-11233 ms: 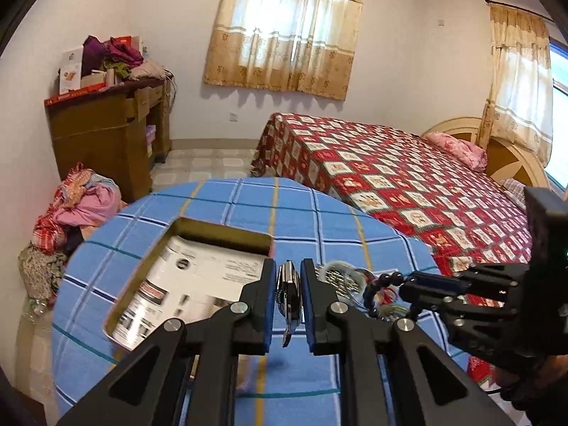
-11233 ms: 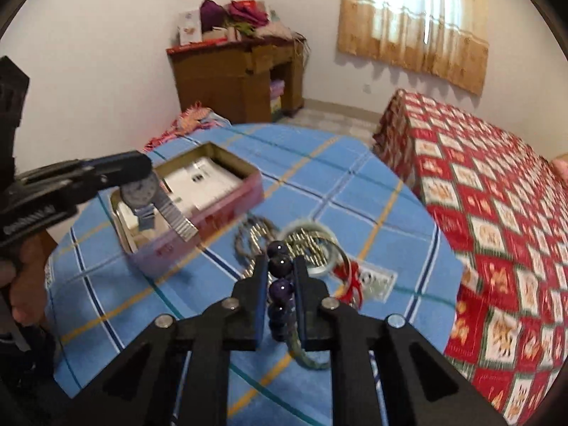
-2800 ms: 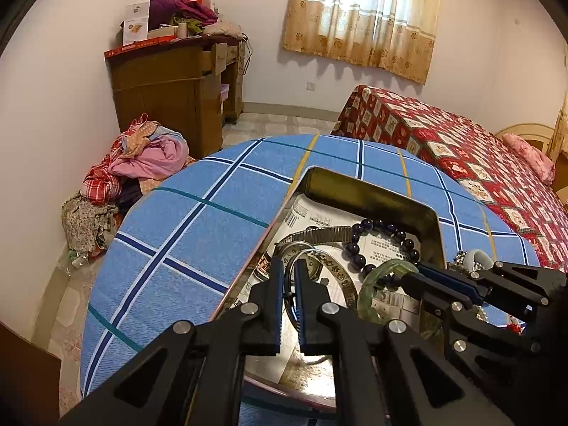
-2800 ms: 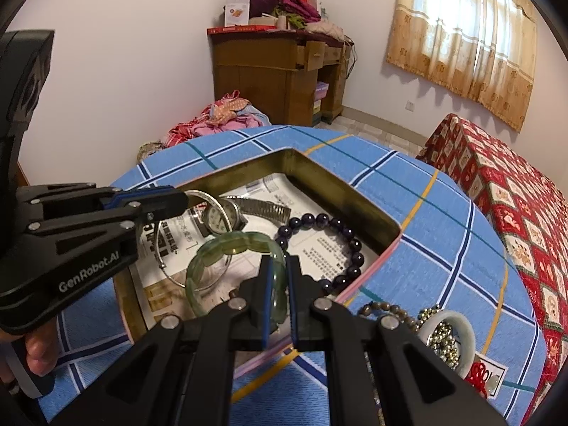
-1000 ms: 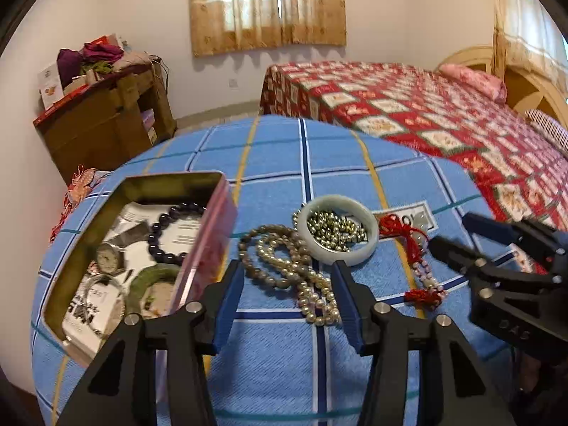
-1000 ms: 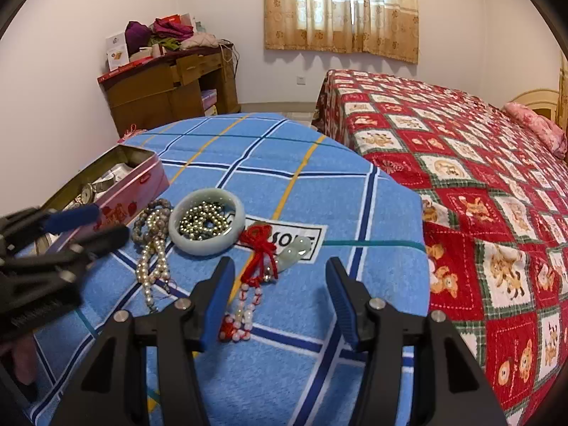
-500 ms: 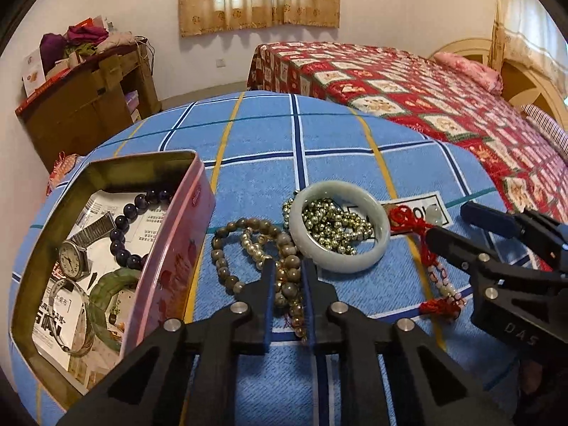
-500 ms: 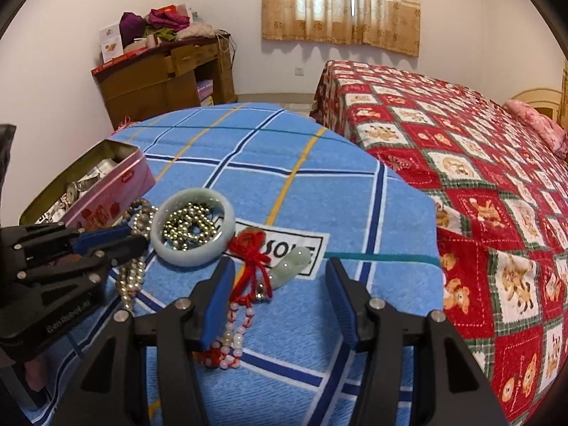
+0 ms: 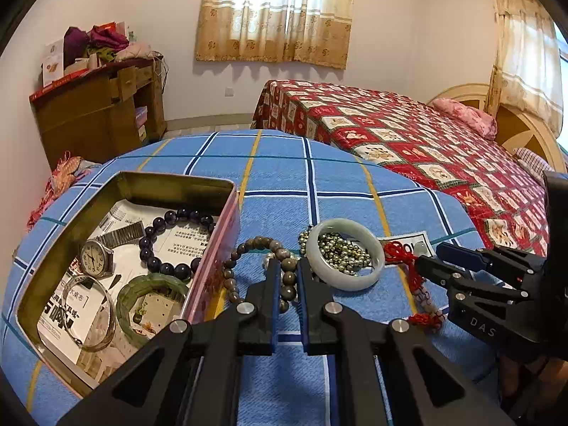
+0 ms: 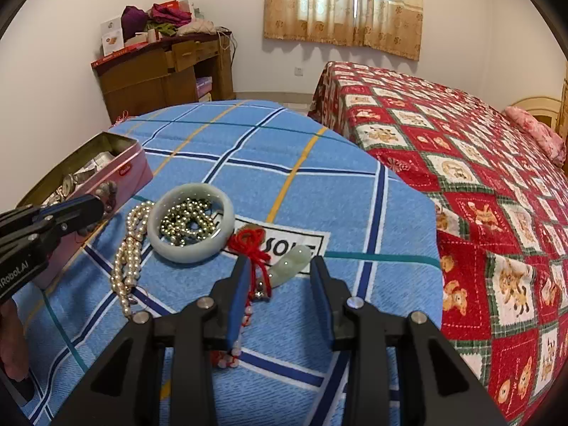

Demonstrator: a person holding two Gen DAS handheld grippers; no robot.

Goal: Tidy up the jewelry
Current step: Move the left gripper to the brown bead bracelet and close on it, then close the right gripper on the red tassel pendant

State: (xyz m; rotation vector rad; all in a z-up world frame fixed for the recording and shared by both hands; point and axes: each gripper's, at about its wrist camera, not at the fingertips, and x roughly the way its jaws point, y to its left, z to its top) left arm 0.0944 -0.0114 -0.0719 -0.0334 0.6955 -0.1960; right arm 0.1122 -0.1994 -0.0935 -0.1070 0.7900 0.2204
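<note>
A brown bead bracelet point(image 9: 288, 278) sits pinched between the pads of my left gripper point(image 9: 287, 273), which is shut on it beside the pink tin point(image 9: 227, 234). In the right wrist view the left gripper point(image 10: 94, 207) carries those beads point(image 10: 108, 190) next to the tin's wall. My right gripper point(image 10: 282, 284) hovers over a red-cord necklace point(image 10: 250, 245) with a pale jade pendant point(image 10: 293, 262). Its jaws are closing with cord and pendant between them, and the pads are not pressing. A white jade bangle point(image 10: 191, 227) rings a gold bead chain point(image 10: 184, 222), and a pearl strand point(image 10: 129, 255) lies beside it.
The tin holds a watch point(image 9: 94, 257), a purple bead bracelet point(image 9: 167, 241), a green bangle point(image 9: 152, 301) and a thin silver bangle point(image 9: 90, 310). The round table's blue checked cloth point(image 10: 284, 163) ends close behind the jewelry. A bed with a red quilt point(image 10: 479, 149) stands to the right.
My left gripper shut on the brown beads and shifted toward the tin with them. The right gripper's jaws have narrowed around the red cord and pendant.
</note>
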